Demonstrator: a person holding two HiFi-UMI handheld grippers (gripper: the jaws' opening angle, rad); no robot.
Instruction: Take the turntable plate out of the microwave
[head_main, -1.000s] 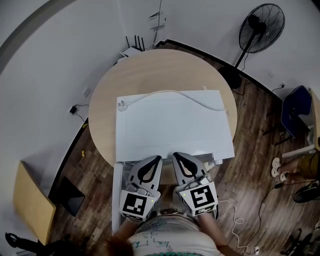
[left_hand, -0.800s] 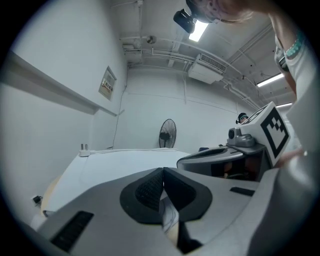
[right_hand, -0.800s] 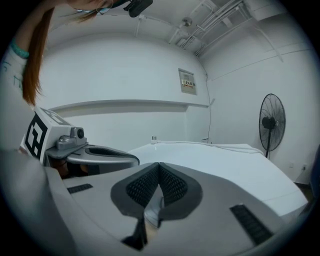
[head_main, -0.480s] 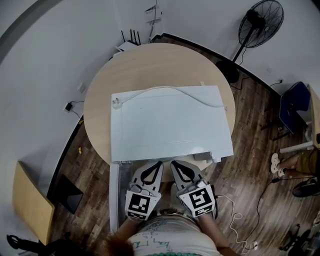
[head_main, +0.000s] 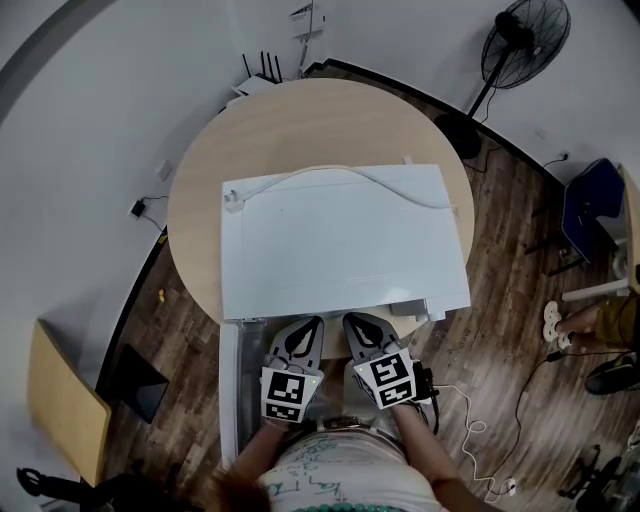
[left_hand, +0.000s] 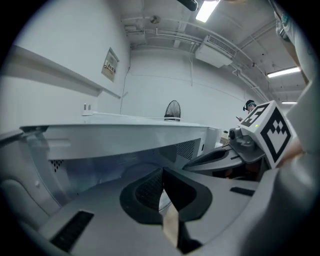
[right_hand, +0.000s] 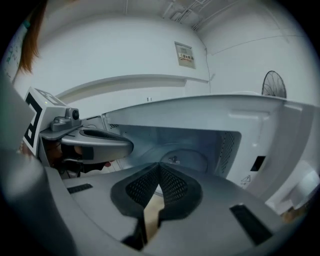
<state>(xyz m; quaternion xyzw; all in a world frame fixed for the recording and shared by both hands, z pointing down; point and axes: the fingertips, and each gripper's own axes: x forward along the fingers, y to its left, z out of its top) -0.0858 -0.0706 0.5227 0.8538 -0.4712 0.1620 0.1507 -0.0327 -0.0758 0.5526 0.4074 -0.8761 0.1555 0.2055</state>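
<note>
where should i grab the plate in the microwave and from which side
Take the plate by its front rim, coming in level through the microwave's open front. It lies flat on the cavity floor, walled in on the other sides, so probably only that near edge is reachable. The left gripper and right gripper are shut; open one first.

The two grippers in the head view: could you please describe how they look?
Both the left gripper and the right gripper are light grey, tapering shells with dark teardrop insets. Each carries a white cube with black square markers, and a small green light glows on the right one. Their pads are black and mesh-textured. The person wears a pale top with green print.
</note>
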